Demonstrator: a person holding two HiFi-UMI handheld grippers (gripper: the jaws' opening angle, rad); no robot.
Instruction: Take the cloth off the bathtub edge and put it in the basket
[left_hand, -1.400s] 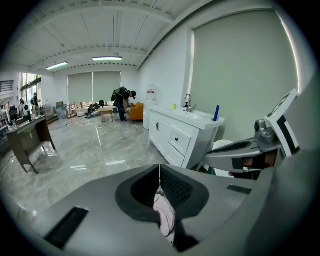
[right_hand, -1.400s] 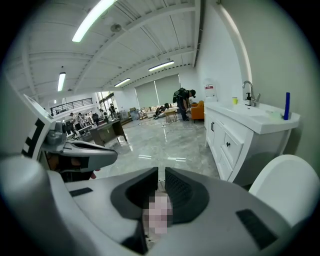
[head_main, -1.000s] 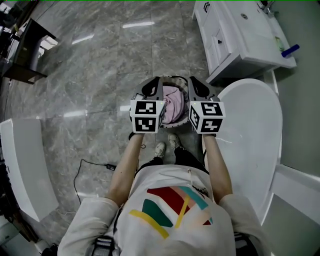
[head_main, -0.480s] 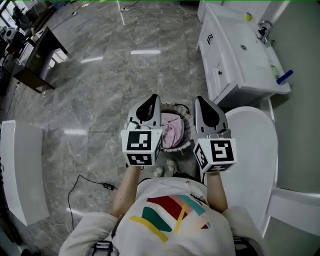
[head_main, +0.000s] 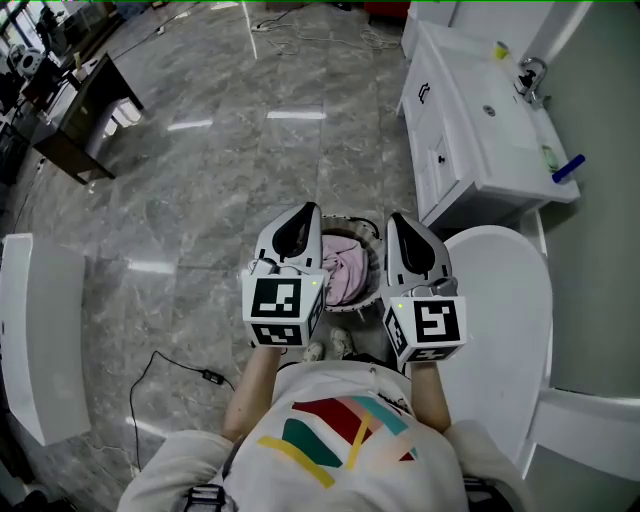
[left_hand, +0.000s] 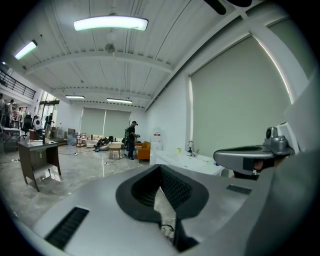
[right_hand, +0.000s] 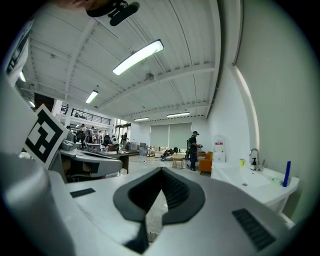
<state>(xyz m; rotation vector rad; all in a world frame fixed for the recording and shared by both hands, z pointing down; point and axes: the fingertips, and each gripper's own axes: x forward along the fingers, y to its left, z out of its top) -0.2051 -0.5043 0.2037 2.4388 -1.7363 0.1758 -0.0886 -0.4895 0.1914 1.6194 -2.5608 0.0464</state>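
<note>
A pink cloth (head_main: 345, 270) lies bunched inside the round basket (head_main: 352, 216) on the grey marble floor, straight ahead of the person. The white bathtub (head_main: 500, 320) curves along the right, its edge bare. My left gripper (head_main: 298, 218) hovers over the basket's left side and my right gripper (head_main: 396, 224) over its right side, both held up above it. Both are shut with nothing in them. The left gripper view has its jaws (left_hand: 160, 186) meeting, pointed level into the room. The right gripper view has its jaws (right_hand: 159, 186) likewise.
A white vanity (head_main: 480, 120) with sink, tap and a blue item stands at the back right. A dark desk (head_main: 85, 125) is at the far left, a white panel (head_main: 40, 330) along the left edge. A black cable (head_main: 190, 365) trails on the floor. People stand far off (left_hand: 131, 140).
Both grippers have come back toward the person and risen away from the basket. The cloth stays in the basket.
</note>
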